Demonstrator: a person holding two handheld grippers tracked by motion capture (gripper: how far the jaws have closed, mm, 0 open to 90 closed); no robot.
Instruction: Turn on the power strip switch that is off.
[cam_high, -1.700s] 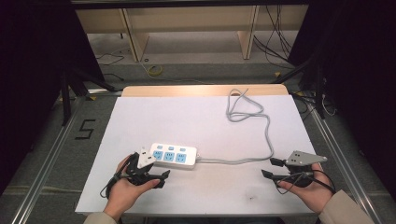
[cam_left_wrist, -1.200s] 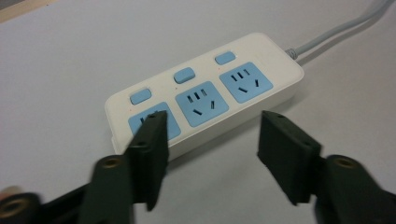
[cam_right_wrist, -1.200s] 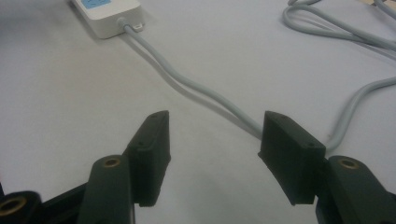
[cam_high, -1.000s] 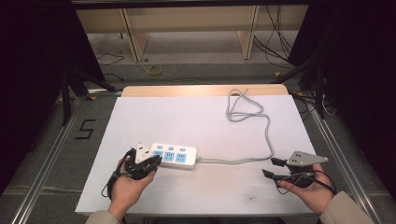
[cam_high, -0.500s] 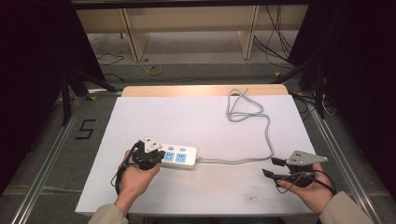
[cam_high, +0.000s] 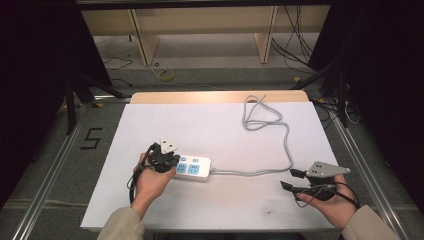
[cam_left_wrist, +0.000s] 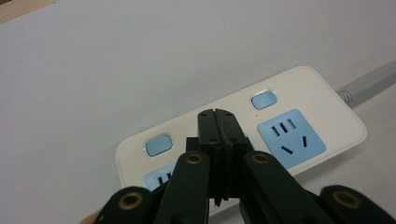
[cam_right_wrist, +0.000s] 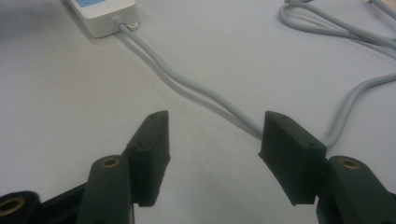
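Now the left claw (cam_high: 167, 159) is over the left end of the white power strip (cam_high: 194, 168), which lies flat on the white surface (cam_high: 210, 130), a little left of the middle and near the person's side. In the left gripper view, the two black jaws of the left claw (cam_left_wrist: 218, 122) are pressed together with nothing between them, so this claw is clenched and holds nothing. Its tip stands above the top face of the power strip (cam_left_wrist: 280, 121), between two blue sockets, and just below the row of small blue switches. From these pictures I cannot tell if the tip really touches the plastic. The left hand (cam_high: 150, 182) carries the claw from the near side.

The grey cable (cam_high: 280, 150) leaves the right end of the power strip, runs along the surface to the right, then bends toward the far side and makes a loose loop near the far edge.

The right claw (cam_high: 289, 179) is well apart from the power strip, near the right front corner of the surface, held in the right hand (cam_high: 332, 202). In the right gripper view its jaws stand wide apart and nothing is between them, so it is released. The cable (cam_right_wrist: 196, 86) lies on the surface beyond the jaws, and the end of the power strip (cam_right_wrist: 102, 14) shows at the top left of that view.
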